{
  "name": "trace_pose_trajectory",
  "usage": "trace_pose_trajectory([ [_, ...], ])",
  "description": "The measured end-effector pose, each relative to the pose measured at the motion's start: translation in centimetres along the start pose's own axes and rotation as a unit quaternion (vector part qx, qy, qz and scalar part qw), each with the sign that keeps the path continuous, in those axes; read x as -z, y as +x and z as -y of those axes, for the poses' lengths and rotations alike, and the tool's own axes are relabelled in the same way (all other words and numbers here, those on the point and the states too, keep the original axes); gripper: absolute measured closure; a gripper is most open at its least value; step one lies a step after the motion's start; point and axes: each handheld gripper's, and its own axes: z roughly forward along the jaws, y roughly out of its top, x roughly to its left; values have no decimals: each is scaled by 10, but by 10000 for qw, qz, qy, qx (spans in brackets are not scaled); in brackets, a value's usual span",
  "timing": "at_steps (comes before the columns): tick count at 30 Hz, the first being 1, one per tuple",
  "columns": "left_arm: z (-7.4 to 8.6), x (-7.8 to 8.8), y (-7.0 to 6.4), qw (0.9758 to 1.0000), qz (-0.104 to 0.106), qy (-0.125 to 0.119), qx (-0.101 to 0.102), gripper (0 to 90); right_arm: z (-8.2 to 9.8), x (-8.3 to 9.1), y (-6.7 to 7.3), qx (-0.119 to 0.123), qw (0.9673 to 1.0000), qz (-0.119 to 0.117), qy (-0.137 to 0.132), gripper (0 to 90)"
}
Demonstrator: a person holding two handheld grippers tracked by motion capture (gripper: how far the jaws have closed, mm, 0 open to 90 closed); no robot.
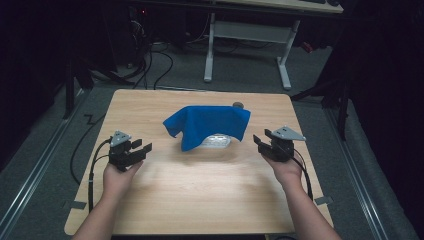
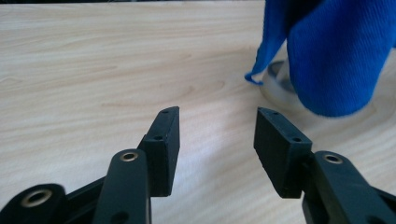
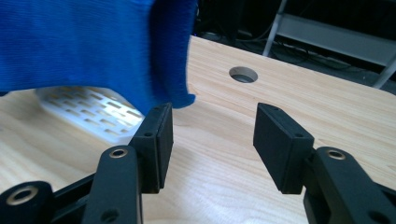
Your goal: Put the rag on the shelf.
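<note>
— Where does the cloth sit from your hands?

— The blue cloth (image 1: pixel 207 125) is draped over a white slotted object (image 1: pixel 216 141) near the middle of the tabletop (image 1: pixel 200 195), between my two grippers. From my left gripper (image 1: pixel 141 147) it lies at about two o'clock; from my right gripper (image 1: pixel 260 138) at about ten o'clock.

— Which one is nearer?

— The right, I judge. In the right gripper view the cloth's hanging edge (image 3: pixel 173 95) drops just beyond my left-hand jaw, with the slotted white piece (image 3: pixel 88 112) under it. In the left gripper view the cloth (image 2: pixel 336 56) is farther ahead, off at one o'clock.

— Are either holding anything?

— No. Both are spread wide, with bare tabletop between the jaws.

— And the cloth's long run?

— Roughly nine to three across the tabletop, so each gripper faces one end.
</note>
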Motion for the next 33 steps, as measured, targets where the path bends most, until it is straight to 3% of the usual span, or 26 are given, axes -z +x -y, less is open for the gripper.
trace_pose_trajectory([
  [3,7,10,-5,10000,52,42,22,498,4,10,5,79,9999,-10,131,457],
  [7,22,22,-16,9997,209,155,45,462,16,23,17,167,9998,-68,118,421],
  [12,48,33,-40,9985,344,415,-93,446,34,40,41,370,9984,-297,319,424],
  [15,69,41,-57,9975,608,330,158,452,46,47,56,251,9981,-380,425,416],
  [16,77,42,-66,9960,750,444,190,460,50,49,60,227,9980,-379,449,416],
  [18,82,40,-81,9939,867,685,-59,452,69,55,71,56,9989,-281,373,424],
  [19,83,39,-86,9934,843,737,-252,450,78,56,75,-16,9988,-324,367,443],
  [20,82,37,-90,9930,825,750,-398,447,83,54,78,94,9975,-494,496,427],
  [22,78,35,-95,9924,898,692,-476,437,85,50,79,412,9956,-574,610,412],
  [23,77,34,-95,9922,931,676,-484,433,85,48,78,439,9954,-596,615,410],
  [28,80,29,-95,9912,916,817,-500,408,83,42,75,425,9946,-692,642,404],
  [33,79,28,-91,9924,814,803,-450,401,85,44,71,369,9946,-744,628,399],
])
